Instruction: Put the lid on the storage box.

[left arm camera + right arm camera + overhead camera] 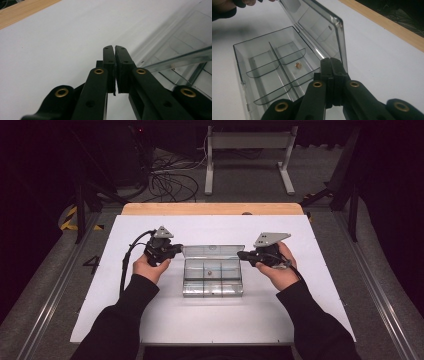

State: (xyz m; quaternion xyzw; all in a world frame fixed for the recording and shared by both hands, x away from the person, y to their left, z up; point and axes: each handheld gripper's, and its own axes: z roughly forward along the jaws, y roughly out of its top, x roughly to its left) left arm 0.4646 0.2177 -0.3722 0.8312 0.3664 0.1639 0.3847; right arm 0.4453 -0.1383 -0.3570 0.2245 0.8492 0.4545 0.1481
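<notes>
right gripper (331, 61): jaws closed, empty | left gripper (115, 48): same | between: clear compartment box (212, 279), lid open | white sheet (150, 320), wooden table edge (210, 209)

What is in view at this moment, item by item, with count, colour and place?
Box: one, clear plastic with divided compartments, at the middle of the sheet between the two grippers.
Lid: one, clear, hinged open and standing up at the box's far side.
Small part: one, brassy, lying in a middle compartment of the box.
Sheet: one, white, covering most of the table.
Table: one, pale wood, its edge showing beyond the sheet.
Frame: one, grey metal, on the floor beyond the table.
Cables: several, black, on the floor at far left.
Left gripper: one, black, jaws shut, at the lid's left end.
Right gripper: one, black, jaws shut, at the lid's right end.
Sleeves: two, black, entering from the bottom.
</notes>
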